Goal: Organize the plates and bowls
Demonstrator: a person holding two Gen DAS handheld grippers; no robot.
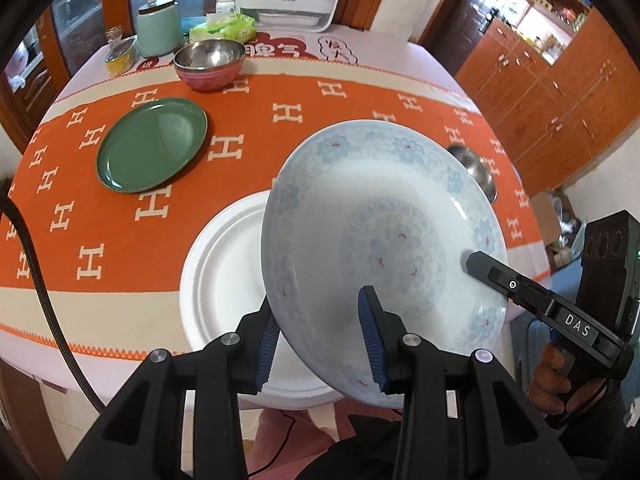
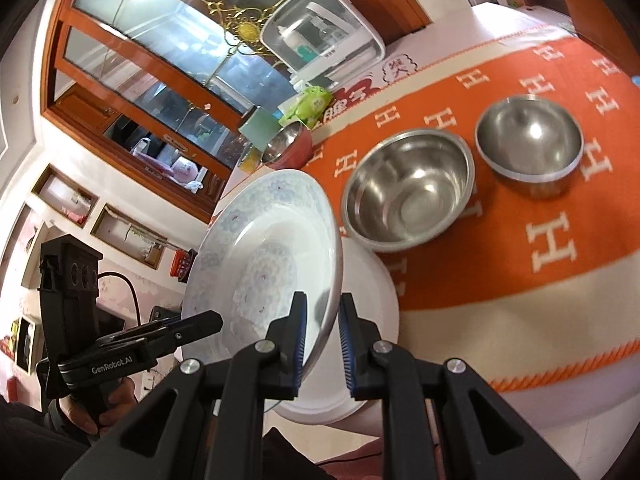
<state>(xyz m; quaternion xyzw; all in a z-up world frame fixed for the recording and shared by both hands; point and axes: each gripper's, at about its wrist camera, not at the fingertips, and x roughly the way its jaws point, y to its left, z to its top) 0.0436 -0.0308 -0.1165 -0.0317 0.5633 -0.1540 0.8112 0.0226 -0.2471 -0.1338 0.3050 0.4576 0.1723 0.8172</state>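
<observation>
I count one patterned plate (image 1: 384, 236), frame centre, clamped by my left gripper (image 1: 324, 344) and right gripper (image 2: 323, 336); one white plate (image 1: 224, 280) beneath; one green plate (image 1: 152, 144) upper left; three steel bowls (image 2: 408, 188).

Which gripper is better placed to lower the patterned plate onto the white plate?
Probably left: the left gripper clamps the patterned plate directly above the white plate. The right gripper pinches only its far rim.
</observation>
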